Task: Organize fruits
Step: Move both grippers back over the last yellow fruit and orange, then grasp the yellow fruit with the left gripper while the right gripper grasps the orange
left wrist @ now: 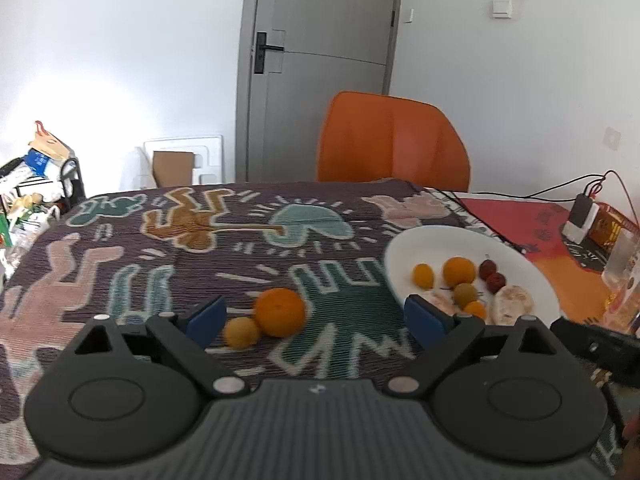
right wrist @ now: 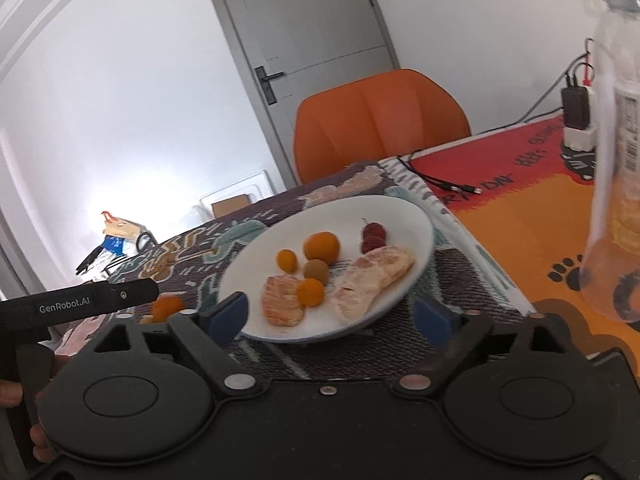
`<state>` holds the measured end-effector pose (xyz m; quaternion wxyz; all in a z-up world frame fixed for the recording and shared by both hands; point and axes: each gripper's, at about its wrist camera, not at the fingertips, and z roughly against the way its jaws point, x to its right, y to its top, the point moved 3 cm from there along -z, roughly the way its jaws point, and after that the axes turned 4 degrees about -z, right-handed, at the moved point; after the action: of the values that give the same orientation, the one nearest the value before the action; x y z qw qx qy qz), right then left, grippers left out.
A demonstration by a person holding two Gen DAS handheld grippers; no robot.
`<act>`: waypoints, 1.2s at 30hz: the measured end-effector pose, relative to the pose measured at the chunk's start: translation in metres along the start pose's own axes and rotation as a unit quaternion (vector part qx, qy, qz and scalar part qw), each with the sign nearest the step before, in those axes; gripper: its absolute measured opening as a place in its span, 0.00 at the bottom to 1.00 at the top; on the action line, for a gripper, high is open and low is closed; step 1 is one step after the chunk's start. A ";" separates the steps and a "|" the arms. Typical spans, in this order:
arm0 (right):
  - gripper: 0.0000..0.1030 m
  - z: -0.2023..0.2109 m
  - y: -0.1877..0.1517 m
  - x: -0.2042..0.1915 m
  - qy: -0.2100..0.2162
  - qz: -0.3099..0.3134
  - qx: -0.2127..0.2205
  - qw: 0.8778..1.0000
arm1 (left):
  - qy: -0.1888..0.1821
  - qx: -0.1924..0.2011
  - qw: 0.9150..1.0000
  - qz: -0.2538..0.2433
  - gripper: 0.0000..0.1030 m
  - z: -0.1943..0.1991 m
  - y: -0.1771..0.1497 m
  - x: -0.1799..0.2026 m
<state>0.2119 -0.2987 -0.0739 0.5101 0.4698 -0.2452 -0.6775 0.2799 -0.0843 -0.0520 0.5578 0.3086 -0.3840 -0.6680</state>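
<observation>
An orange (left wrist: pixel 280 312) and a small yellow fruit (left wrist: pixel 241 332) lie touching on the patterned cloth. My left gripper (left wrist: pixel 316 320) is open just behind them, both fruits between its blue pads (left wrist: pixel 206 320). A white plate (left wrist: pixel 516 260) to their right holds small orange fruits, a greenish one, two red ones and peeled citrus pieces. In the right wrist view the plate (right wrist: pixel 404 208) sits in front of my open, empty right gripper (right wrist: pixel 336 314), whose fingers flank the near rim. The orange (right wrist: pixel 168 307) shows at left, partly behind the left gripper's body.
A clear plastic bottle (right wrist: pixel 616 152) stands close at the right on the orange mat. A charger with cables (right wrist: pixel 576 116) lies at the back right. An orange chair (left wrist: pixel 392 144) stands behind the table. Boxes and clutter (left wrist: pixel 40 176) are at far left.
</observation>
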 end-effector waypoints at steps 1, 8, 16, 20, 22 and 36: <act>0.96 -0.001 0.000 -0.002 0.003 -0.001 0.001 1.000 | 0.004 0.002 1.000 -0.003 0.93 0.002 0.000 -0.003; 1.00 -0.004 0.001 -0.014 0.023 -0.013 0.000 1.000 | 0.024 0.007 1.000 0.000 0.95 0.009 -0.005 -0.025; 1.00 -0.011 -0.002 -0.036 0.053 -0.001 -0.013 0.999 | 0.018 0.005 1.000 0.019 0.95 0.009 -0.015 -0.043; 1.00 -0.015 -0.003 -0.043 0.061 -0.001 -0.019 0.998 | 0.009 -0.001 1.000 0.029 0.92 0.000 -0.020 -0.050; 1.00 -0.017 -0.003 -0.046 0.063 0.001 -0.021 0.998 | 0.004 -0.001 0.999 0.035 0.89 -0.006 -0.023 -0.053; 0.95 -0.041 0.004 -0.080 0.098 0.021 -0.043 0.994 | -0.026 -0.028 0.998 0.042 0.60 -0.043 -0.025 -0.058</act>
<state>0.2536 -0.2205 -0.0575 0.5653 0.5063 -0.1752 -0.6272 0.3141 -0.0322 -0.0962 0.5832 0.2588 -0.3920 -0.6627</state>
